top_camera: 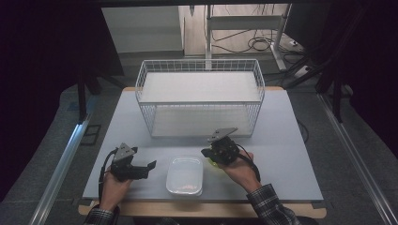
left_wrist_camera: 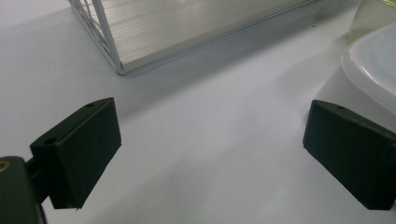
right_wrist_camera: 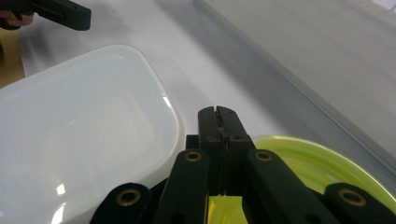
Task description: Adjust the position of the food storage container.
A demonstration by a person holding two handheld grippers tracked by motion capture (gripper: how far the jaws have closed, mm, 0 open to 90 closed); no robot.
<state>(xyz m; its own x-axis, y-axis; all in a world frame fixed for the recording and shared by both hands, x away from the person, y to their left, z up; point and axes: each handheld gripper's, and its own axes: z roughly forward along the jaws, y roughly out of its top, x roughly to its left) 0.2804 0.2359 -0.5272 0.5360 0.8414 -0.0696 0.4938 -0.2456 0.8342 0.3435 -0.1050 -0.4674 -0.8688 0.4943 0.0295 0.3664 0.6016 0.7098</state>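
A white rounded plastic container lies near the table's front edge, between my two grippers. My left gripper rests left of it, open wide over bare table, with the container's edge beside its right jaw. To the container's right, my right gripper has its jaws pressed together on the rim of a yellow-green translucent round piece. Most of that piece is hidden under the gripper and hand.
A white wire basket stands at the back middle of the grey table, its floor close behind the right gripper. The table's wooden front lip runs below the hands. Cables and stands lie on the floor beyond.
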